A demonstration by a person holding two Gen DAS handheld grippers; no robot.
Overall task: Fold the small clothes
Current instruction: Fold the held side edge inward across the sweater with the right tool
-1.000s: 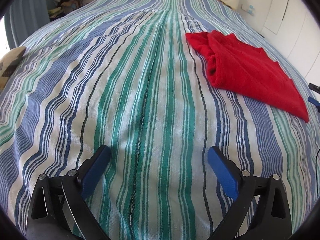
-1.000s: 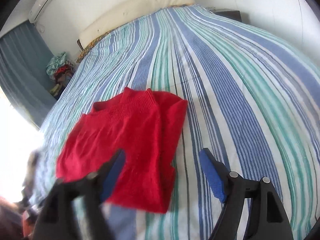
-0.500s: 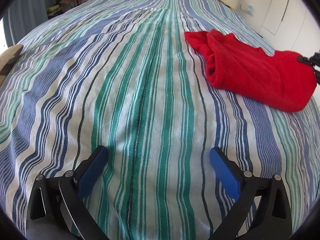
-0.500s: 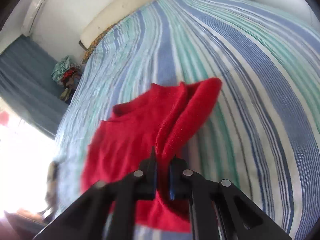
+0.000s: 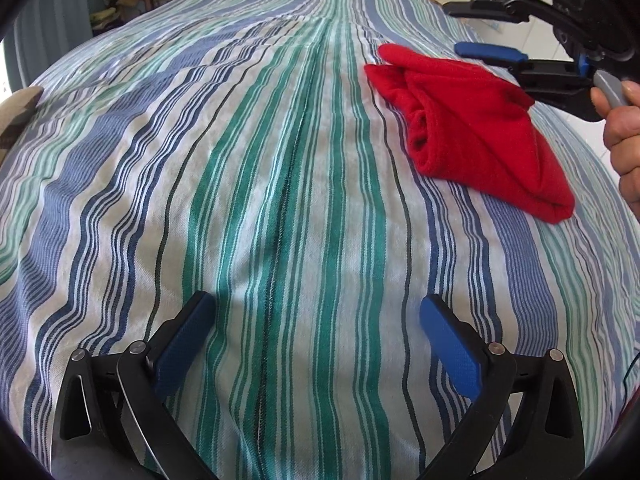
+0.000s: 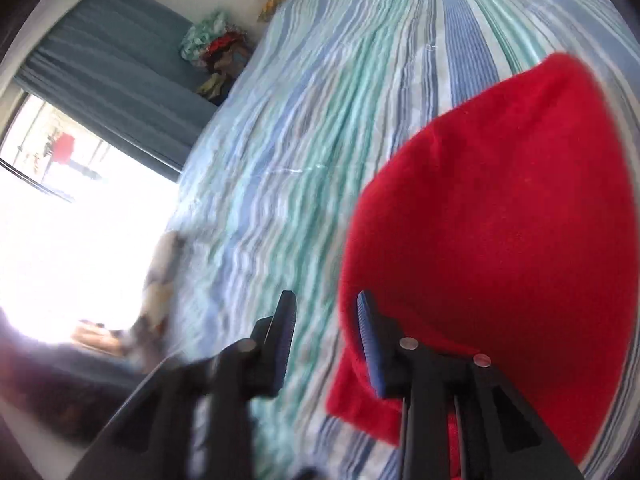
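The left gripper (image 5: 316,320) hovers low over the striped bedspread (image 5: 280,200), its two blue-padded fingers (image 5: 184,344) spread wide with nothing between them, well to the left of the red garment (image 5: 480,132). The bedspread is a woven cotton-like cloth in bands of green, blue and white, gently rumpled.

The red garment lies on it, a soft fleecy knit folded over into a thick, rounded wedge, with layered edges at its left end. Just beyond the garment's far right edge the right gripper (image 5: 486,30) is held above the bed by the person's hand (image 5: 624,136), fingers curled on the grey trigger. From its own camera, this gripper (image 6: 326,320) has its ribbed blue pads parted by a narrow gap, holding nothing, the red garment (image 6: 500,220) bulging right beside its right finger.
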